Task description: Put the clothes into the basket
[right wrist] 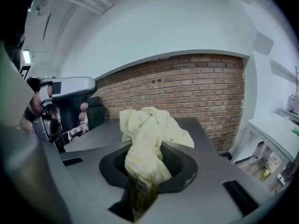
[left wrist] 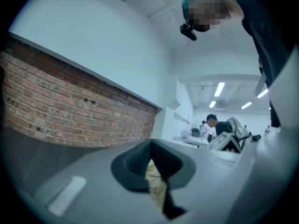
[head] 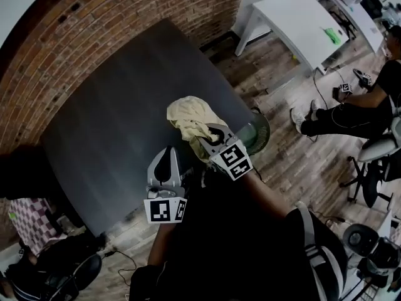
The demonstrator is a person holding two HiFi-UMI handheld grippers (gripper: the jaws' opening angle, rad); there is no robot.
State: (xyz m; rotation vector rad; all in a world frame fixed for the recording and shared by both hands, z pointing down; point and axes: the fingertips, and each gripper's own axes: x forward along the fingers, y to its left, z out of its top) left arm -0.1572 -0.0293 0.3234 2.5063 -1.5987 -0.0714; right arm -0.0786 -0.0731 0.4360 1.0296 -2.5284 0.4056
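- Currently the right tool (right wrist: 140,192) is clenched on the twisted neck of the yellow cloth (right wrist: 149,129). The left tool (head: 165,165) carries nothing. Its jaws are drawn together, with a yellowish sliver in the seam that I cannot identify.
- The cloth hangs over the near corner of the tabletop (head: 113,124), seemingly clear of it. The green basket (head: 263,133) stands on the floor beside that edge, half hidden under the right tool.
- The grip takes only the thin neck, while the bulk sits ahead of the jaws. A quick swing could tug it loose short of the basket.
- With the basket mostly covered in the head view, a release could land on the rim or the floor.
- A drooping fold could catch the tabletop edge.
- The cloth's long axis runs out from the jaws along the tool's line, toward the brick wall (right wrist: 196,92), with the bulky end farthest.
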